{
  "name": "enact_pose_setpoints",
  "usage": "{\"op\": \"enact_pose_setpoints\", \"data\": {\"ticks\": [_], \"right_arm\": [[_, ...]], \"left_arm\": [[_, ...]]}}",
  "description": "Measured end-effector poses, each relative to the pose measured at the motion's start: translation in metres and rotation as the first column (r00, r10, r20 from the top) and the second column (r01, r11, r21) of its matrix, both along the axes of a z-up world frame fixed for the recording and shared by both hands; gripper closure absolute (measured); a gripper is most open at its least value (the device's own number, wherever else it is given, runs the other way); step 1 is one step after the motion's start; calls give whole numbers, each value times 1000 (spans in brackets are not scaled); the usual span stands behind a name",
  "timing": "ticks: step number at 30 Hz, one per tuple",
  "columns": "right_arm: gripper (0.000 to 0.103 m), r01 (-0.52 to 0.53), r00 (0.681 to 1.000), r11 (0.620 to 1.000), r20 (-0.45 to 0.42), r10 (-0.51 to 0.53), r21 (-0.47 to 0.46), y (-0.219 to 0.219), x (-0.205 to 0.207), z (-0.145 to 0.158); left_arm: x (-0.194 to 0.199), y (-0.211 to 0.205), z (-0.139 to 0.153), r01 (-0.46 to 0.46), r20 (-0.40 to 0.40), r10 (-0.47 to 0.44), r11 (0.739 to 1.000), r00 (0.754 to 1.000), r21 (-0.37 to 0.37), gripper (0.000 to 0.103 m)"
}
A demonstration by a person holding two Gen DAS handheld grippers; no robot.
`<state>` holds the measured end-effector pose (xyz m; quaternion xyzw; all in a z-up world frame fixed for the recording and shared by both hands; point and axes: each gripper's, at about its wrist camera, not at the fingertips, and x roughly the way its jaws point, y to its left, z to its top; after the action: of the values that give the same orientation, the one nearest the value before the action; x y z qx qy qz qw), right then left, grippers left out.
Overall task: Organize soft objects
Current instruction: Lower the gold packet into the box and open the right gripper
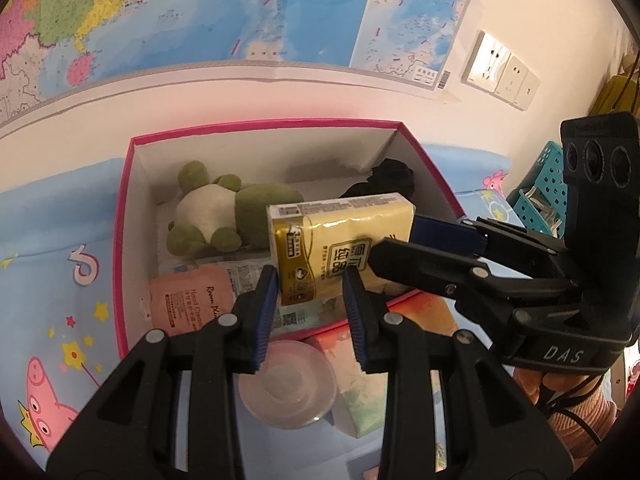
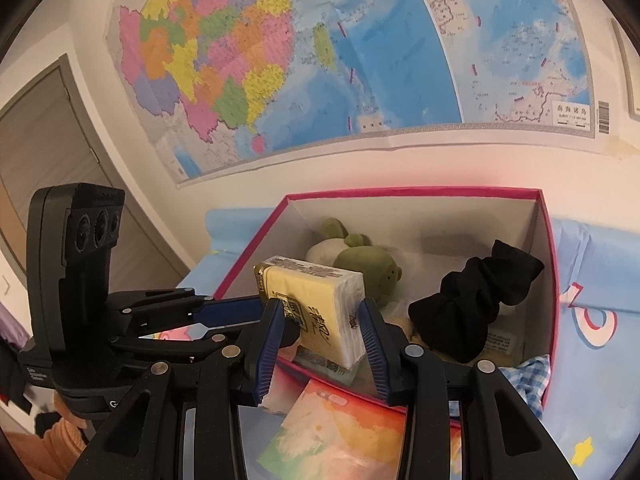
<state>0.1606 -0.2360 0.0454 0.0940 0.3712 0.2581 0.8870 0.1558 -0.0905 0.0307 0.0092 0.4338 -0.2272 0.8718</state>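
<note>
Tilting tissue pack (image 2: 316, 304) — long axis box-ward (image 2: 548, 256)

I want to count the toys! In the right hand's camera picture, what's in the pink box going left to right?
Yellow tissue pack → green frog toy → black scrunchie.

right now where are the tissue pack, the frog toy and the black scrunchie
tissue pack (image 1: 340, 240), left wrist view, on its yellow front face
frog toy (image 1: 208, 212), left wrist view, on its white belly
black scrunchie (image 2: 476, 300), right wrist view, on the middle of the bunched fabric
</note>
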Motion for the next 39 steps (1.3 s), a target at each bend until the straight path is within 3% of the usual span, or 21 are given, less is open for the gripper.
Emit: {"op": "enact_pose_setpoints", "data": {"ticks": [27,32,36,39], "right_arm": [[61,18,999,999,-41,-20,-35,9,12,-16],[54,29,999,999,-25,-30,-23,4,4,-11],[49,24,1000,999,12,-24,-27,0,-12,-2],[42,18,998,999,60,-15,-47,-1,-27,7]], "left_arm": [[20,5,-18,-40,-60,40,999,997,-4,68],[7,12,-11,-57,-14,57,998,998,-14,51],[-12,21,0,-67,51,68,997,996,-24,49],[-30,31,9,-78,112,83,996,990,-45,39]]}}
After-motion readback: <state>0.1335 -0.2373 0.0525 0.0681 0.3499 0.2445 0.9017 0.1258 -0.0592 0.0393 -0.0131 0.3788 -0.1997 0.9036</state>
